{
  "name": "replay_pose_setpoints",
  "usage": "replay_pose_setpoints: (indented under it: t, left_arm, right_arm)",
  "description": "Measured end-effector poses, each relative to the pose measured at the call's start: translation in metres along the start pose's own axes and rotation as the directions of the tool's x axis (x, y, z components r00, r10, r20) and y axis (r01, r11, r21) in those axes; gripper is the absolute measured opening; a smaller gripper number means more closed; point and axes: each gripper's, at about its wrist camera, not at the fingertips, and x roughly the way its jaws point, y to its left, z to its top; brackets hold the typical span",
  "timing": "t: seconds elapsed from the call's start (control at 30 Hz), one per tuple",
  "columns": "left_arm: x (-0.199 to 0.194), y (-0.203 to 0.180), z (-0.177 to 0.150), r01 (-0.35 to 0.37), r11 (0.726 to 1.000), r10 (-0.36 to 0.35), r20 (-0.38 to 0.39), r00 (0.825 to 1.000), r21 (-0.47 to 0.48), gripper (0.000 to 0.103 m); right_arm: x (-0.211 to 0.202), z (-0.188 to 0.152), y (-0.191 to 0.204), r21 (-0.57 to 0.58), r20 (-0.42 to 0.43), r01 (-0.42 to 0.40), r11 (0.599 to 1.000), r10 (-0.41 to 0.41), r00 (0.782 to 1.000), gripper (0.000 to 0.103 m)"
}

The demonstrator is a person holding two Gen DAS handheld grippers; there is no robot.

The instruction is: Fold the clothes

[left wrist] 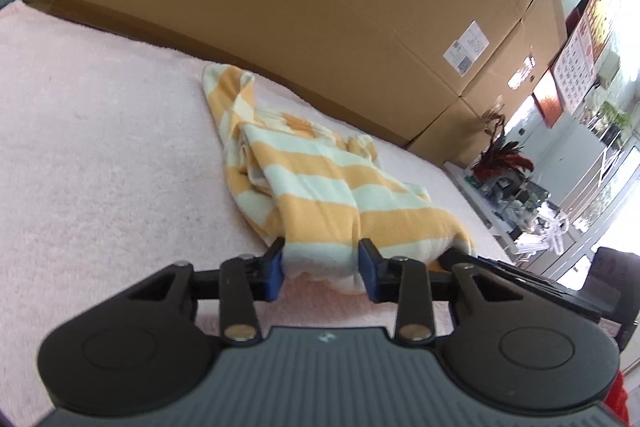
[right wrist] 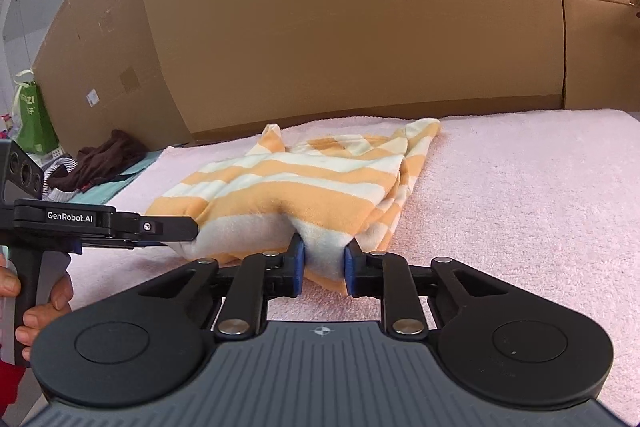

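Observation:
A yellow-and-white striped garment (left wrist: 320, 179) lies crumpled on a pink towel-covered surface (left wrist: 100, 147). Its near hem is bunched between the blue pads of my left gripper (left wrist: 322, 267), which is shut on the cloth. In the right wrist view the same garment (right wrist: 304, 179) stretches away toward the boxes. A fold of its near edge is pinched between the pads of my right gripper (right wrist: 324, 267). The left gripper (right wrist: 176, 227) enters that view from the left, its tip buried in the hem. A person's hand (right wrist: 48, 307) holds its handle.
Tall cardboard boxes (right wrist: 340, 27) wall off the far side of the pink surface (right wrist: 520, 207). A pile of dark clothes (right wrist: 108, 159) and a green bag (right wrist: 34, 119) sit at far left. A white shelf with clutter (left wrist: 512, 195) stands beyond the surface's right end.

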Motion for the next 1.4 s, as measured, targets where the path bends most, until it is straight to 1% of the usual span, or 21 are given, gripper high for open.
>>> replay_pose_setpoints:
  t: [0.07, 0.1, 0.13, 0.2, 0.27, 0.3, 0.4, 0.47, 0.53, 0.57, 0.63, 0.73, 0.77, 0.83, 0.97, 1.07, 1.13, 1.2, 1.23, 1.3, 1.4]
  left_arm:
    - [-0.004, -0.003, -0.006, -0.006, 1.0, 0.006, -0.023, 1.0, 0.019, 0.037]
    - [-0.002, -0.002, -0.009, -0.021, 0.999, 0.021, -0.032, 0.999, 0.029, 0.041]
    - [0.0, -0.001, -0.012, -0.033, 0.999, 0.034, -0.035, 0.999, 0.037, 0.046]
    - [-0.003, 0.001, -0.012, -0.038, 0.999, 0.039, -0.035, 0.999, 0.018, 0.047]
    - [-0.01, 0.0, -0.008, -0.055, 0.998, 0.055, -0.024, 0.998, 0.01, 0.046]
    - [-0.016, -0.002, -0.006, -0.075, 0.997, 0.075, -0.008, 0.997, 0.022, 0.041]
    - [-0.032, -0.027, 0.006, -0.127, 0.984, 0.115, 0.1, 0.988, 0.129, 0.041]
    - [-0.041, -0.048, 0.015, -0.145, 0.968, 0.108, 0.183, 0.977, 0.206, 0.048]
    - [-0.032, -0.063, 0.022, -0.105, 0.964, 0.05, 0.222, 0.974, 0.243, 0.072]
    - [-0.023, -0.067, 0.024, -0.081, 0.967, 0.027, 0.216, 0.976, 0.243, 0.072]
    - [0.005, -0.066, 0.026, -0.073, 0.974, 0.035, 0.173, 0.984, 0.216, 0.067]
    - [0.038, -0.053, 0.013, -0.19, 0.964, 0.168, 0.128, 0.977, 0.186, 0.058]
    - [0.044, -0.047, 0.008, -0.219, 0.96, 0.201, 0.112, 0.973, 0.175, 0.059]
    - [0.039, -0.043, 0.003, -0.21, 0.963, 0.193, 0.11, 0.975, 0.17, 0.061]
    - [0.032, -0.047, -0.007, -0.224, 0.941, 0.202, 0.11, 0.973, 0.252, 0.062]
    - [0.029, -0.053, -0.012, -0.247, 0.925, 0.217, 0.13, 0.967, 0.289, 0.065]
    - [0.025, -0.056, -0.005, -0.221, 0.936, 0.191, 0.133, 0.973, 0.273, 0.07]
    - [0.02, -0.058, 0.008, -0.164, 0.957, 0.13, 0.15, 0.98, 0.24, 0.075]
    - [0.021, -0.059, 0.015, -0.17, 0.957, 0.133, 0.165, 0.977, 0.234, 0.081]
    - [0.028, -0.06, 0.028, -0.217, 0.948, 0.176, 0.187, 0.967, 0.232, 0.082]
    - [0.052, -0.05, 0.038, -0.249, 0.947, 0.227, 0.126, 0.966, 0.203, 0.078]
  right_arm:
    - [-0.009, -0.002, -0.001, -0.025, -0.02, -0.038, 0.999, 0.038, 0.999, 0.021]
    - [-0.011, -0.004, -0.002, -0.046, -0.042, -0.05, 0.998, 0.048, 0.998, 0.022]
    - [-0.013, -0.006, 0.0, -0.066, -0.046, -0.04, 0.997, 0.037, 0.998, 0.023]
    - [-0.017, -0.011, 0.003, -0.104, -0.049, -0.015, 0.994, 0.01, 0.999, 0.028]
    - [-0.022, -0.017, 0.007, -0.143, -0.051, 0.011, 0.99, -0.018, 0.999, 0.028]
    - [-0.028, -0.016, 0.004, -0.133, -0.033, 0.028, 0.991, -0.032, 0.999, 0.028]
    - [-0.049, -0.003, -0.008, -0.041, 0.076, 0.074, 0.996, -0.07, 0.995, 0.029]
    - [-0.054, 0.007, -0.012, 0.034, 0.152, 0.052, 0.998, -0.056, 0.987, 0.03]
    - [-0.043, 0.015, -0.008, 0.07, 0.177, 0.007, 0.998, -0.02, 0.984, 0.03]
    - [-0.033, 0.018, -0.004, 0.086, 0.168, -0.01, 0.996, -0.005, 0.986, 0.03]
    - [-0.009, 0.019, 0.004, 0.112, 0.132, -0.021, 0.993, 0.006, 0.991, 0.029]
    - [0.016, 0.015, 0.005, 0.161, 0.076, -0.001, 0.987, -0.011, 0.997, 0.029]
    - [0.024, 0.012, 0.003, 0.18, 0.041, 0.044, 0.983, -0.053, 0.998, 0.028]
    - [0.035, 0.004, -0.004, 0.202, -0.007, 0.116, 0.973, -0.117, 0.993, 0.018]
    - [0.036, 0.004, -0.013, 0.206, -0.011, 0.119, 0.971, -0.119, 0.993, 0.005]
    - [0.033, 0.001, -0.018, 0.244, 0.003, 0.101, 0.964, -0.105, 0.994, 0.005]
    - [0.027, 0.0, -0.016, 0.251, 0.035, 0.101, 0.963, -0.114, 0.993, 0.006]
    - [0.021, 0.0, -0.014, 0.255, 0.067, 0.102, 0.962, -0.123, 0.99, 0.015]
    - [0.021, 0.004, -0.013, 0.256, 0.084, 0.098, 0.962, -0.123, 0.989, 0.016]
    - [0.023, 0.013, -0.012, 0.25, 0.108, 0.08, 0.965, -0.11, 0.988, 0.018]
    - [0.042, 0.028, -0.007, 0.194, 0.084, 0.082, 0.978, -0.099, 0.991, 0.018]
